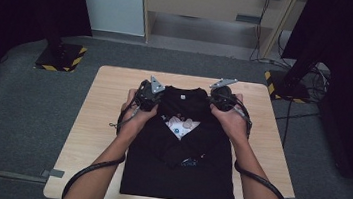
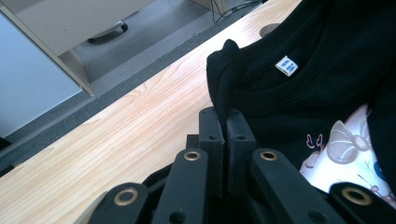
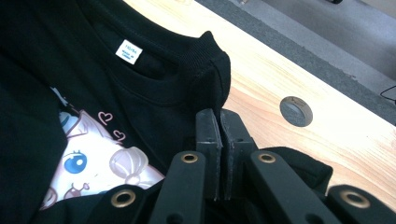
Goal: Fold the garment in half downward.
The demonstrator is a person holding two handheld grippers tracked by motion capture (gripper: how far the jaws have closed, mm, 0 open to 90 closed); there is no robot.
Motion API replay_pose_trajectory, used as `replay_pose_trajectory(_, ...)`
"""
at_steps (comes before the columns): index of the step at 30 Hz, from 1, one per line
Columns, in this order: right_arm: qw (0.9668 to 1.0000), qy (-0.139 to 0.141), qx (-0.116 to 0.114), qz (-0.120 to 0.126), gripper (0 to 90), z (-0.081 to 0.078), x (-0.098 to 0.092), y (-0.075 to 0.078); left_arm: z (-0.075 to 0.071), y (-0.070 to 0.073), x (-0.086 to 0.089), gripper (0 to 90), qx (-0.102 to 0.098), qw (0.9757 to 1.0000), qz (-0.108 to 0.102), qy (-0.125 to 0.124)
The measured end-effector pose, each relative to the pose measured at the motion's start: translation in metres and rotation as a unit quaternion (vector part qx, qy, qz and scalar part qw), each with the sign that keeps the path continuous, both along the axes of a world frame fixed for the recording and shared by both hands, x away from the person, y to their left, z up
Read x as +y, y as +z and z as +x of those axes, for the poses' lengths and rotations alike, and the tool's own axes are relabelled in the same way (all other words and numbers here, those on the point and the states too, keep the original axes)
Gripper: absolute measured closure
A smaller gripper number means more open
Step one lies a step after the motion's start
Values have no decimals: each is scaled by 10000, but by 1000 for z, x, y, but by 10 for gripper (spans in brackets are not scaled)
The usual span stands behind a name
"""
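**Two grippers pinch the shoulders of a black T-shirt**

A soft black cotton T-shirt (image 1: 181, 150) lies partly folded on a pale wood-grain table (image 1: 85, 134). Its ribbed round collar holds a small white label (image 2: 286, 65), and a pink-and-white cartoon print (image 3: 100, 168) peeks between the folded sleeves. The left gripper (image 1: 147, 97) is a matte black plastic claw with brass-ringed pivots; its jaws are pressed together on the shirt's shoulder fabric, the collar just beyond its tips. The right gripper (image 1: 221, 98) is clamped the same way on the opposite shoulder, the cloth bunched into a peak above its tips. A round grey grommet (image 3: 296, 111) sits in the tabletop just beside the right claw.
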State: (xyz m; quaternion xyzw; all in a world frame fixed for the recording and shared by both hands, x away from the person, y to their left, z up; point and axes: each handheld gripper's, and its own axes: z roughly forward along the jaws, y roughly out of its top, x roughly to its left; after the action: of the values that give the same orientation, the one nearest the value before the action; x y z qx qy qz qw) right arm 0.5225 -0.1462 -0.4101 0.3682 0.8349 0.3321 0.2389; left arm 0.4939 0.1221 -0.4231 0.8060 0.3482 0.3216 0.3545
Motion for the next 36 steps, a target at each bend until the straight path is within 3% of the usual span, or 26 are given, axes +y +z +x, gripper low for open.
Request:
replay_pose_trajectory(10,10000,5,-43,-25,874,-6,1,3,-1,-1,0,876,3,10000,-31,10)
replay_pose_trajectory(16,9999,-30,-28,-104,874,5,-1,3,10,-8,1,876,15,10000,-32,20)
replay_pose_trajectory(18,9999,-43,-27,-136,874,11,-1,3,15,-7,1,876,-66,10000,-57,19)
replay_pose_trajectory(27,9997,-163,-122,-107,875,33,-2,11,38,2,2,876,-49,10000,44,32)
replay_pose_trajectory(36,9995,-151,-269,-39,875,18,-10,22,24,18,0,877,-170,9998,136,-19)
